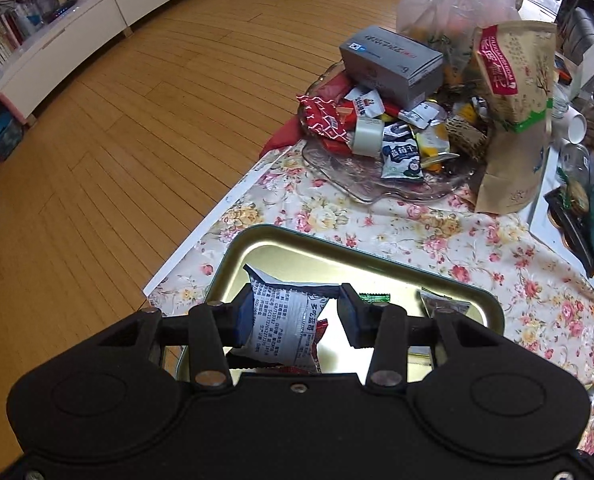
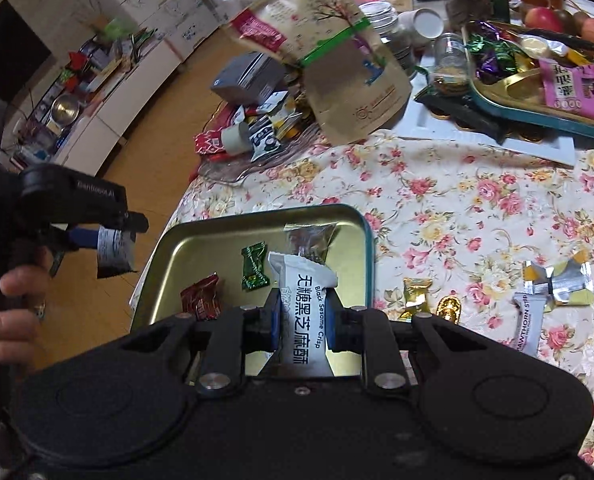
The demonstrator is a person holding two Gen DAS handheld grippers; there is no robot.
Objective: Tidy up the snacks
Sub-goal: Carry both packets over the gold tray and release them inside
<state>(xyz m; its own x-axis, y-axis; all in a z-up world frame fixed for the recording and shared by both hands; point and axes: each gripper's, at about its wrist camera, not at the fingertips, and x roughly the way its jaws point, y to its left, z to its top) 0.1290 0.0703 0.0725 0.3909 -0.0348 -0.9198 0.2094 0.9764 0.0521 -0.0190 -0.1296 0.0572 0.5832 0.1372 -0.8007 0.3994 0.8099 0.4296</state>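
Observation:
My left gripper (image 1: 297, 294) is shut on a silver snack packet (image 1: 285, 324) with small black print. In the right wrist view that left gripper (image 2: 115, 236) carries the silver packet (image 2: 113, 254) in the air, just off the left rim of the gold tin tray (image 2: 361, 220). My right gripper (image 2: 305, 300) is shut on a white black-sesame-crisp packet (image 2: 307, 312), upright over the tray's near side. On the tray floor lie a green candy (image 2: 254, 266), a red candy (image 2: 201, 300) and a dark clear packet (image 2: 311, 240). The left wrist view shows the tray (image 1: 337, 248) below the fingers.
A glass dish (image 1: 361, 188) piled with snacks, a grey box (image 1: 393, 64) and a brown paper pouch (image 1: 513, 120) stand behind the tray. Loose sweets (image 2: 415, 298) lie on the floral cloth to the right. A teal tray (image 2: 537, 114) sits far right. The table edge and wooden floor lie left.

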